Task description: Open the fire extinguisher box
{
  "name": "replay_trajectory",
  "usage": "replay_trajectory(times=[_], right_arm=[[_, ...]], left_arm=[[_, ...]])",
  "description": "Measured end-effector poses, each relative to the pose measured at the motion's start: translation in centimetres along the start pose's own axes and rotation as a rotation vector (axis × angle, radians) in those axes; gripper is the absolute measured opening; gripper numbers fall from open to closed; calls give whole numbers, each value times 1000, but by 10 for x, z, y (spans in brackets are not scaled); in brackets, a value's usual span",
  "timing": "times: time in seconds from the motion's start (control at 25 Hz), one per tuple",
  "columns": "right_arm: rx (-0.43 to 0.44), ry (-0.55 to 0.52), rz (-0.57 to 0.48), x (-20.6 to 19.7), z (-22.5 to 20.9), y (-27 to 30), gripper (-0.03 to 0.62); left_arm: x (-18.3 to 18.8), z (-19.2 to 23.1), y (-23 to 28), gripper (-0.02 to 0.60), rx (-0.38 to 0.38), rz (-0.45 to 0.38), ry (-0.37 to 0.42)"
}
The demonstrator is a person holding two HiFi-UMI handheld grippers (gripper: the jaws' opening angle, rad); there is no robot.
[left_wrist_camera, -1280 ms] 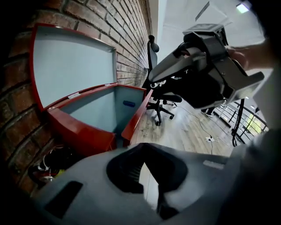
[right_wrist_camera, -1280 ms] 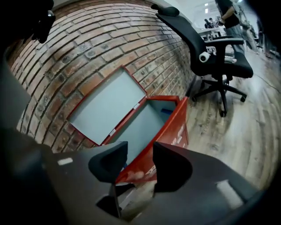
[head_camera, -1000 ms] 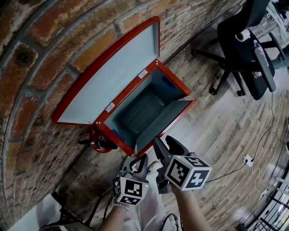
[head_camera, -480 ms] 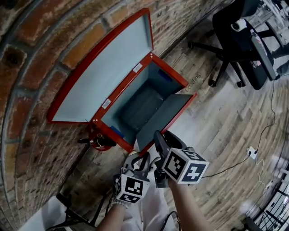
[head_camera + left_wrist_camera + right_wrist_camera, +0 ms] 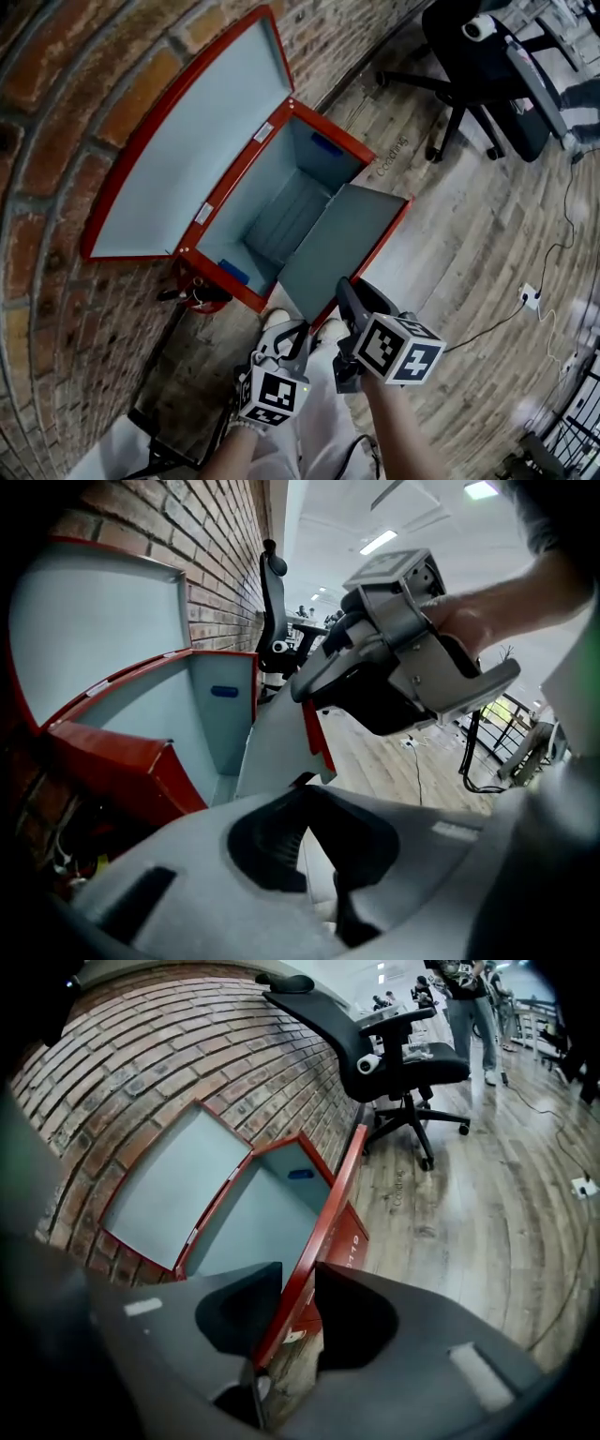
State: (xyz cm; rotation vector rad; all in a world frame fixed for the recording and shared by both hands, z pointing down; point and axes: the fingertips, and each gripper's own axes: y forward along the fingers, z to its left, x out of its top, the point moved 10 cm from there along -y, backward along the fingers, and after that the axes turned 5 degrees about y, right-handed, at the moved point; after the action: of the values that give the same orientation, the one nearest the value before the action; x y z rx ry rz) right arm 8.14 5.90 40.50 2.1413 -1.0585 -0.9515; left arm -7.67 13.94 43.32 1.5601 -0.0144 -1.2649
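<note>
The red fire extinguisher box (image 5: 217, 275) stands on the floor against the brick wall. Its lid (image 5: 178, 159) is raised against the wall, and its grey inside holds nothing I can see. The front door (image 5: 342, 244) hangs swung out toward me. My right gripper (image 5: 349, 298) is at the door's near edge; its jaws have just been closing and now sit shut on the red door rim (image 5: 328, 1204). My left gripper (image 5: 292, 339) hangs just left of it, shut and holding nothing, short of the door (image 5: 277, 752).
A red extinguisher (image 5: 199, 295) lies on the floor at the box's left end. A black office chair (image 5: 478, 75) stands on the wooden floor at the upper right. A cable runs to a white socket (image 5: 530, 296) at the right.
The front door has swung wider open toward me. Both grippers have shifted down and to the right, with the right one staying at the door's edge.
</note>
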Motion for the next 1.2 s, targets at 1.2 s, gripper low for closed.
replay_trajectory(times=[1.2], right_arm=[[-143,292,-24,-69,-179,42,63]], left_arm=[[65,-3,76,-3,-94,-209,220]])
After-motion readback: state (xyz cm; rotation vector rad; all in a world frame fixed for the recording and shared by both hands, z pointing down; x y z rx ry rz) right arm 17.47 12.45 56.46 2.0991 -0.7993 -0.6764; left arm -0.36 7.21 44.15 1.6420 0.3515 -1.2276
